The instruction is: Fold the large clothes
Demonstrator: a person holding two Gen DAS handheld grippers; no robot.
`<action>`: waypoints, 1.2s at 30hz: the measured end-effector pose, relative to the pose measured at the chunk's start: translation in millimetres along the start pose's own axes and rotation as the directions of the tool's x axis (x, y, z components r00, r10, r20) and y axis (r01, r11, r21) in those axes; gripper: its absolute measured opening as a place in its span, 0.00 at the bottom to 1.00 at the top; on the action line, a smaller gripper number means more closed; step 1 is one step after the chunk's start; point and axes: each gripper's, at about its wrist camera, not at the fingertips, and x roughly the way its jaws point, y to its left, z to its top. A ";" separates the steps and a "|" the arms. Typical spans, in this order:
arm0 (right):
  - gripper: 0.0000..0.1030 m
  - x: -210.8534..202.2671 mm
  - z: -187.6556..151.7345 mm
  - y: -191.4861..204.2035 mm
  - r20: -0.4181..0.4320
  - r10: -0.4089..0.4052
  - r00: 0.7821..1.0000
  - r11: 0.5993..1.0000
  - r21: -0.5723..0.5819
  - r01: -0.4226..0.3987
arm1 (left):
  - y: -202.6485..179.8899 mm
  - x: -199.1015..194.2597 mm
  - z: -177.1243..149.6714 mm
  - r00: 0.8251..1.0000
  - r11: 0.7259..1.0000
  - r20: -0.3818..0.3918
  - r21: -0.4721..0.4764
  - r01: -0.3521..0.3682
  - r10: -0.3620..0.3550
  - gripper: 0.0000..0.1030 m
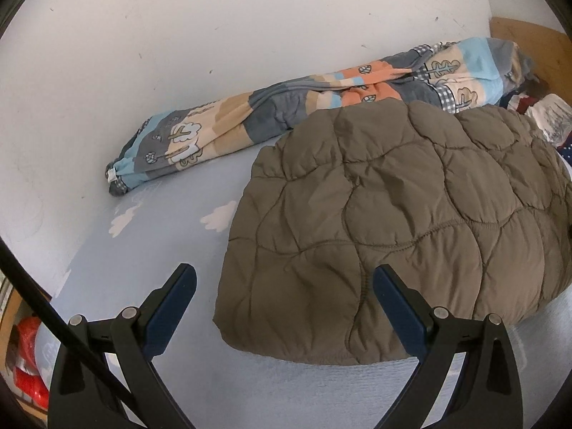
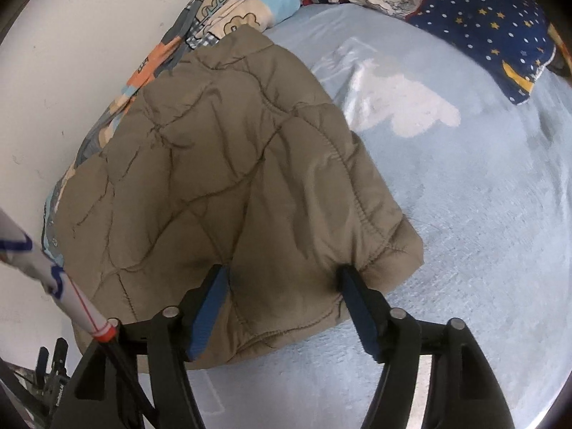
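An olive quilted jacket (image 1: 393, 196) lies folded into a thick pad on the light blue bed sheet (image 1: 171, 236). My left gripper (image 1: 284, 271) hovers open over the jacket's near left corner, with nothing held between its blue-padded fingers. In the right wrist view the jacket (image 2: 214, 164) fills the left half. My right gripper (image 2: 282, 271) stands wide over its near edge. Its fingertips dent the padding, and a puffed fold sits between the jaws, which do not clamp it.
A rolled patchwork quilt (image 1: 286, 96) lies along the white wall (image 1: 143, 35) behind the jacket. A navy star-print pillow (image 2: 482, 25) sits at the far right of the bed. Blue sheet (image 2: 464, 232) spreads right of the jacket. A white, blue-marked cord (image 2: 53, 268) crosses the lower left.
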 end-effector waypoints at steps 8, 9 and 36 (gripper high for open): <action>0.72 -21.9 -2.8 -3.3 0.031 0.027 0.999 1.000 -0.013 -0.027 | 0.6 -7.5 0.1 1.000 1.000 0.009 -0.010 0.006 -0.005 0.97; 0.72 -24.8 -2.0 -4.6 0.039 0.026 0.999 1.000 -0.013 -0.025 | 0.3 -7.2 0.2 1.000 1.000 0.007 -0.011 0.006 -0.006 0.97; 0.72 -22.6 -8.2 -101.6 0.048 0.247 0.968 0.864 0.440 -0.243 | 144.5 107.2 -87.1 0.723 0.288 -0.022 -0.925 0.247 -0.691 0.96</action>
